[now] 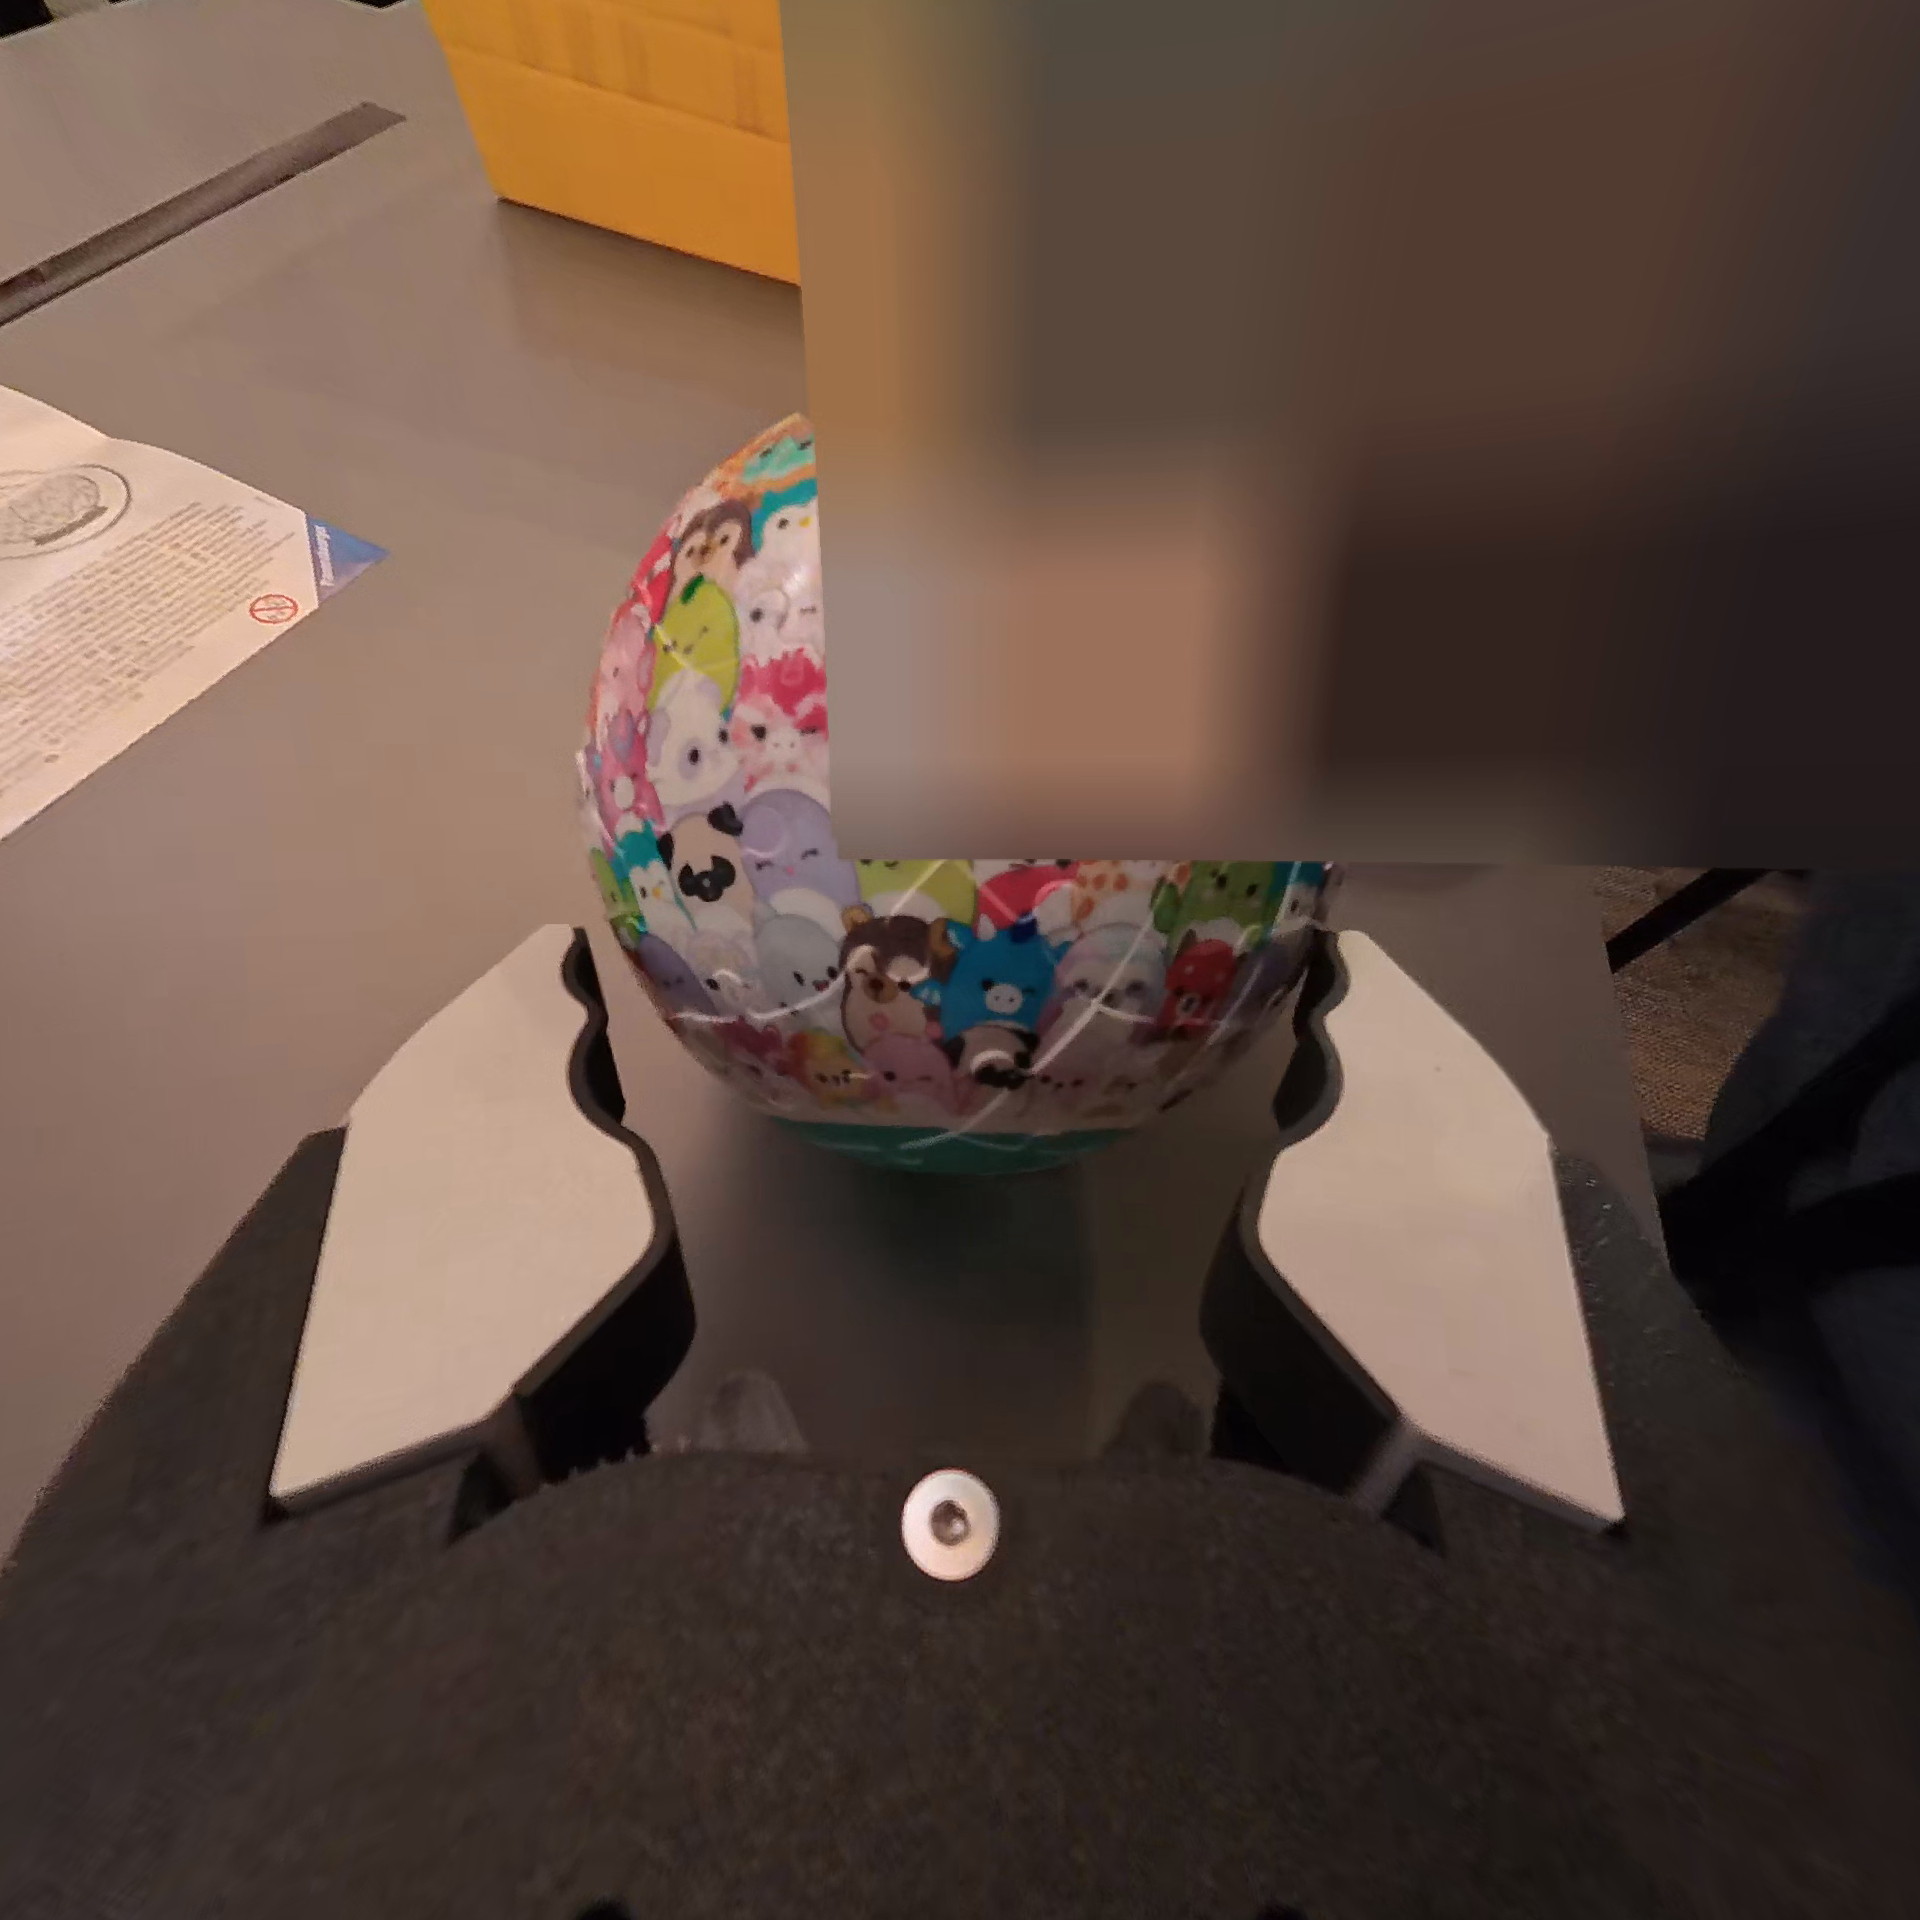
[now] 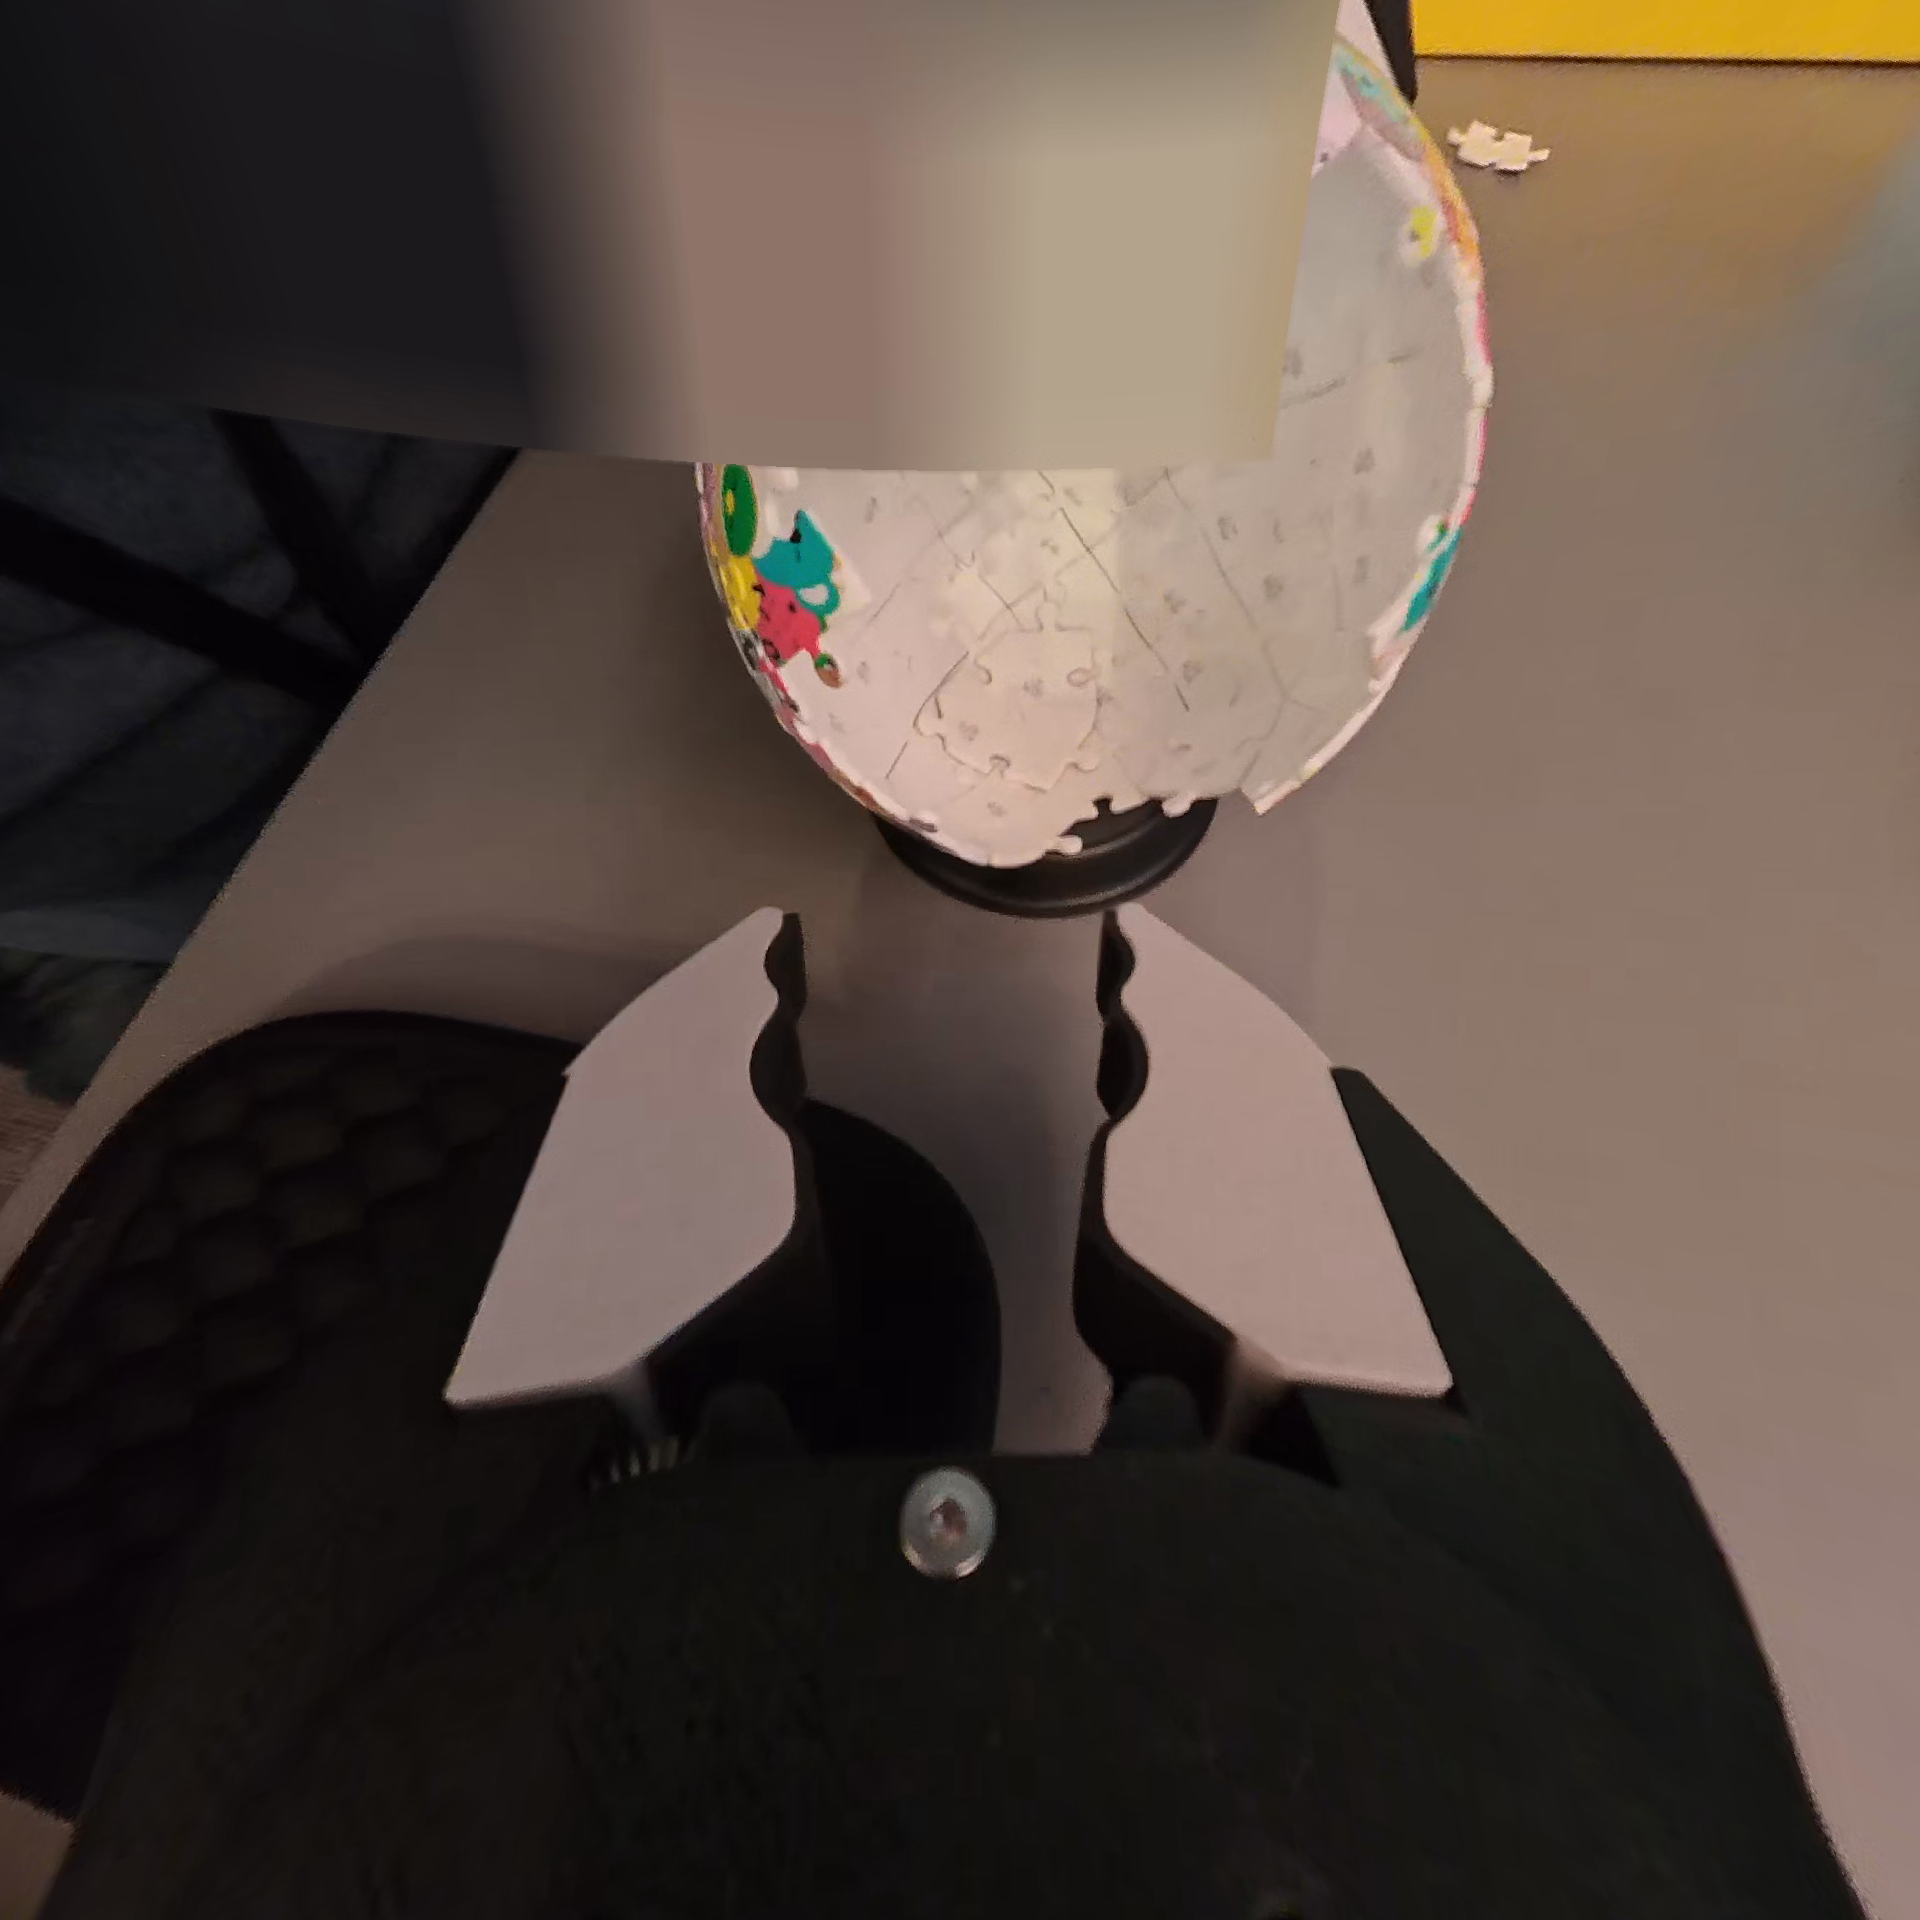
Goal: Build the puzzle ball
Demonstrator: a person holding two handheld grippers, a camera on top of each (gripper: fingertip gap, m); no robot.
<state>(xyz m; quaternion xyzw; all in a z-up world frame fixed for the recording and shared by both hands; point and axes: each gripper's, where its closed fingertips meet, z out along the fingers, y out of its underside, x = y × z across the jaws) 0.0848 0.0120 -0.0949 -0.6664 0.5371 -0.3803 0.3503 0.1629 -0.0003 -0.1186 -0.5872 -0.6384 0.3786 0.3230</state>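
Observation:
The puzzle ball is a partly built sphere printed with colourful cartoon animals, standing on the grey table. My left gripper is open, its fingertips on either side of the ball's lower part; whether they touch it I cannot tell. In the right wrist view the ball's open side shows its white inner surface, and it rests on a black round stand. My right gripper is open and empty, just short of the stand. The upper part of the ball is hidden by a blurred patch in both views.
A yellow box stands at the back of the grey table. An instruction sheet lies at the left. A loose white puzzle piece lies behind the ball. The table edge runs along the left. One gripper's finger ends stand about 11 cm off the other's.

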